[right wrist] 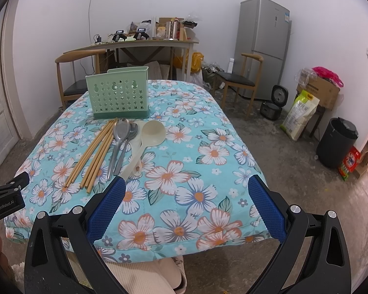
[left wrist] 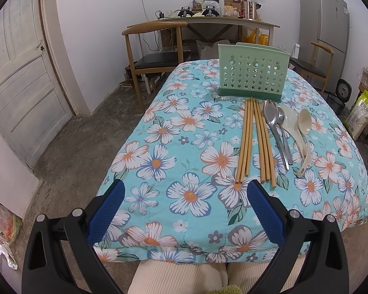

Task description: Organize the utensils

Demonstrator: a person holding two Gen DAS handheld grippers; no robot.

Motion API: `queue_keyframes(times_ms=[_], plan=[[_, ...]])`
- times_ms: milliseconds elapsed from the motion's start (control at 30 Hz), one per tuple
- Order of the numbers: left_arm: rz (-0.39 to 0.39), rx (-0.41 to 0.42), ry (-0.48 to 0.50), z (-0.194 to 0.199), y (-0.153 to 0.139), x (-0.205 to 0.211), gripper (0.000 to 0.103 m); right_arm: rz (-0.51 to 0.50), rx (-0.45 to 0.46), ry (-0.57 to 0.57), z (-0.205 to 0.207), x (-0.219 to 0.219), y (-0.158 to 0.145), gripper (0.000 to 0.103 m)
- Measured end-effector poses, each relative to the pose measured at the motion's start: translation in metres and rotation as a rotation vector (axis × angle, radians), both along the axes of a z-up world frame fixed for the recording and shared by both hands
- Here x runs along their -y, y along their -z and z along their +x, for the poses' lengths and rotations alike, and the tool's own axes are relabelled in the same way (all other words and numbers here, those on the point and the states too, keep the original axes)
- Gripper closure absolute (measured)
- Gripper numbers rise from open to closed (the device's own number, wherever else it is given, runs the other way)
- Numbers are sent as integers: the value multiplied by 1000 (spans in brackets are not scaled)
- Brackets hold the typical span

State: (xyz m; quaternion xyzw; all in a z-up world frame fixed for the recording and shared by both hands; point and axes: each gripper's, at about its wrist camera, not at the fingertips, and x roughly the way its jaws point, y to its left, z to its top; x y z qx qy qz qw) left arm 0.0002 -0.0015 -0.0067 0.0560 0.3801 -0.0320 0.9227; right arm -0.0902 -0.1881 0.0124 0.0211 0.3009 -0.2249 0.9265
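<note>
A green perforated utensil holder (left wrist: pixel 252 76) (right wrist: pixel 120 96) stands upright on the floral tablecloth (left wrist: pixel 184 147) (right wrist: pixel 196 171). In front of it lie several wooden chopsticks (left wrist: pixel 256 144) (right wrist: pixel 95 152), two metal spoons (left wrist: pixel 277 132) (right wrist: pixel 121 142) and two cream plastic spoons (left wrist: pixel 303 137) (right wrist: pixel 147 139). My left gripper (left wrist: pixel 185 191) hovers open above the table's near edge, just short of the chopstick ends. My right gripper (right wrist: pixel 185 191) is open too, its left finger beside the spoon handles. Nothing is between either pair of fingers.
Wooden chairs (left wrist: pixel 154 56) (right wrist: pixel 243 78) stand at the far end, beside a cluttered desk (right wrist: pixel 139 41). A grey fridge (right wrist: pixel 262 46), a rice cooker (right wrist: pixel 273 105), a black bin (right wrist: pixel 336 142), bags and boxes line the right wall. A white door (left wrist: pixel 19 83) is on the left. A person's cream-clad legs (left wrist: pixel 184 276) are below.
</note>
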Motion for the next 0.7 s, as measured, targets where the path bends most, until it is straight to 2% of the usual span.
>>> queue_keyframes(times_ms=[700], plan=[[1, -1, 0, 0, 0, 0, 5, 0, 0, -1, 0, -2, -1, 8]])
